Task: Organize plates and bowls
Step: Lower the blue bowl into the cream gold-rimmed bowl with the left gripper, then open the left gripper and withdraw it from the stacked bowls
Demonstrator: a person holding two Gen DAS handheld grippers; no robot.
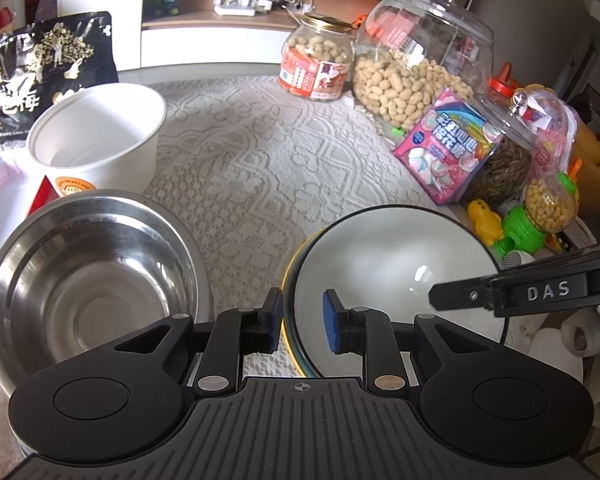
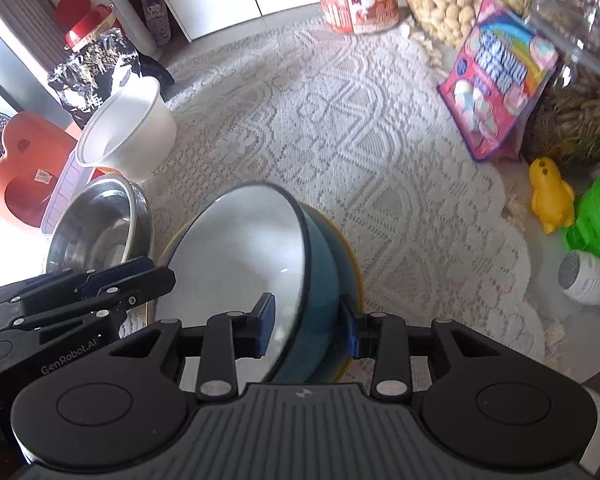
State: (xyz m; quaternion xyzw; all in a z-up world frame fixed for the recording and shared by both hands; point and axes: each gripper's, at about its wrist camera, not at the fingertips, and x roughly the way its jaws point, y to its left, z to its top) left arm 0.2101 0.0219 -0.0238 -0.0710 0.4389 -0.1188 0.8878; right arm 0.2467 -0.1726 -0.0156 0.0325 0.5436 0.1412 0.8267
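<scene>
A teal bowl [image 1: 380, 264] with a white inside rests tilted in a yellow-rimmed dish [image 2: 354, 268] on the lace cloth. My right gripper [image 2: 308, 326] is shut on the bowl's right wall, one pad inside and one on the teal outside; its finger also reaches in from the right in the left wrist view. My left gripper [image 1: 302, 320] is open, with the bowl's and dish's left rims running between its blue pads, a gap showing on the inner side. A steel bowl [image 1: 88, 280] sits to the left, and a white paper bowl [image 1: 96, 128] stands behind it.
Along the right stand a peanut jar [image 1: 316, 60], a large glass jar [image 1: 416, 60], a pink marshmallow bag [image 1: 448, 144], a yellow toy [image 1: 484, 220] and a green toy [image 1: 528, 228]. A black snack bag [image 1: 40, 72] leans at the back left. Lace tablecloth [image 1: 260, 160] lies between.
</scene>
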